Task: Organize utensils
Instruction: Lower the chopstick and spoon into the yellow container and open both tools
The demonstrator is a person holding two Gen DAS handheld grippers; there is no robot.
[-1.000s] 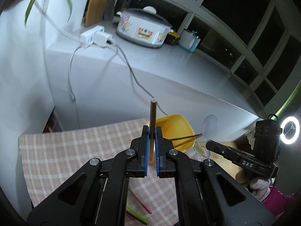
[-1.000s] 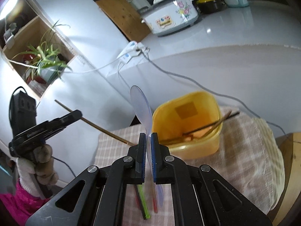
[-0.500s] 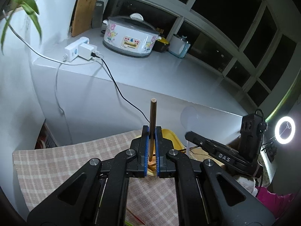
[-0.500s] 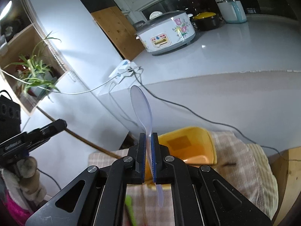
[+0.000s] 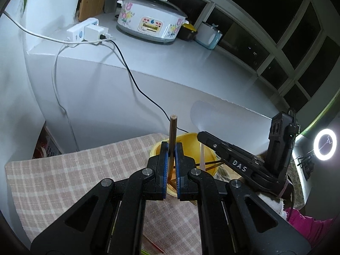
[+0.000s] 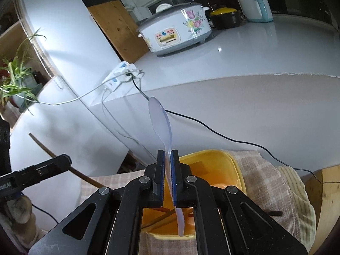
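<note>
My left gripper (image 5: 172, 148) is shut on a brown wooden chopstick (image 5: 172, 131) that stands upright between the blue pads, just in front of the yellow tub (image 5: 192, 140). My right gripper (image 6: 167, 157) is shut on a translucent plastic spoon (image 6: 160, 119), bowl end up, handle end hanging down over the yellow tub (image 6: 231, 170). Brown chopsticks (image 6: 163, 217) lie inside the tub. The right gripper also shows in the left wrist view (image 5: 233, 159), over the tub. The left gripper shows at the left of the right wrist view (image 6: 42, 172).
A checked cloth (image 5: 74, 170) covers the table. Red and green sticks (image 5: 153, 244) lie on it near me. Behind is a white counter (image 5: 148, 48) with a flowered cooker (image 5: 153, 21), a power strip (image 5: 85, 30) and trailing cables (image 5: 136, 85). A ring light (image 5: 325, 144) glows right.
Both grippers have moved in toward the yellow tub with their loads. The spoon's handle end now hangs over the tub, and the chopstick sits closer to the tub's near rim.
</note>
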